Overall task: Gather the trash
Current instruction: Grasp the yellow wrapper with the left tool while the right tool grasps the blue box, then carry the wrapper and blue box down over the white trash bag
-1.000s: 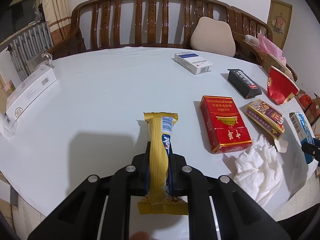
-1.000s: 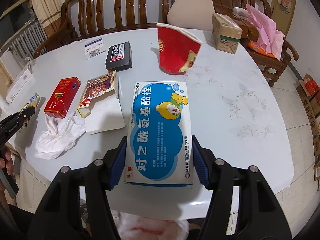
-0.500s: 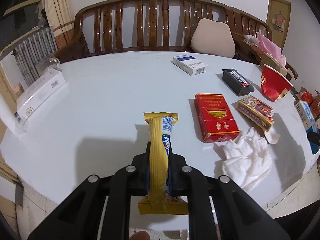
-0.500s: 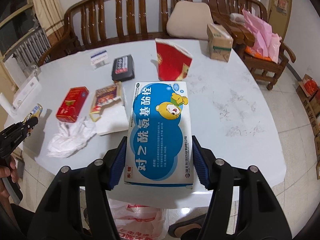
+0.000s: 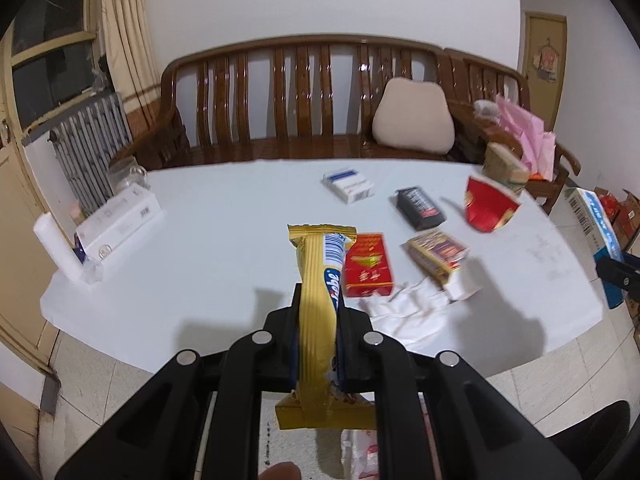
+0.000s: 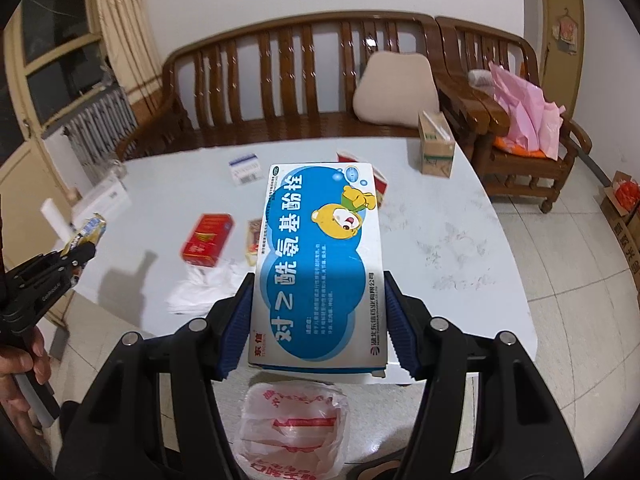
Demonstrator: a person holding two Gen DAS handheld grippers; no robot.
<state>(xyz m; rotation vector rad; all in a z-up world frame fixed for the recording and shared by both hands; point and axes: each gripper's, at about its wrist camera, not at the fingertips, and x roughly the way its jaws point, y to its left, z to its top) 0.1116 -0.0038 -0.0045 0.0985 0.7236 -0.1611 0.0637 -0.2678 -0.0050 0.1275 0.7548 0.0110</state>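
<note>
Left wrist view: left hand-held gripper [image 5: 318, 332] clenched on gold snack wrapper [image 5: 320, 300], frame centre; thin pinch, could slip. Right hand-held gripper [image 6: 320, 320] grasping medicine box [image 6: 320, 264] above plastic bag [image 6: 294, 426]; a misaligned release risks missing it.

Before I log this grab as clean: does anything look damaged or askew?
Yes. The red paper cup lies tipped on the table, rim crushed, and the patterned box beside the crumpled tissue has its end flap open.
</note>
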